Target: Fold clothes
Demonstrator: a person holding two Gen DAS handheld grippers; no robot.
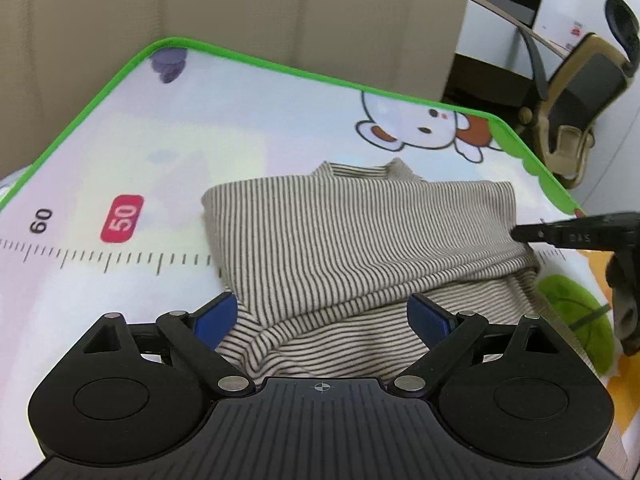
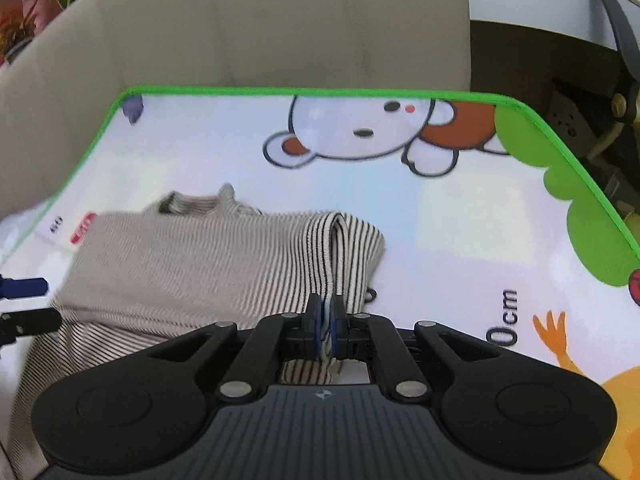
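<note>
A beige and dark striped top (image 1: 360, 240) lies partly folded on a cartoon play mat (image 1: 240, 128), collar toward the far edge. My left gripper (image 1: 322, 316) is open over the near part of the top, with nothing between its blue pads. My right gripper (image 2: 327, 320) is shut on a fold of the striped top (image 2: 200, 256) at its right edge and lifts that cloth into a ridge. The right gripper also shows in the left wrist view (image 1: 520, 234) at the top's right side. The left gripper's fingertips (image 2: 24, 288) show at the left edge of the right wrist view.
The mat has a green border (image 2: 280, 91), a printed ruler (image 1: 100, 258) and a cartoon bear (image 2: 360, 128). A beige padded backrest (image 2: 260, 28) stands behind the mat. An office chair (image 1: 580, 92) and a desk stand off to the right.
</note>
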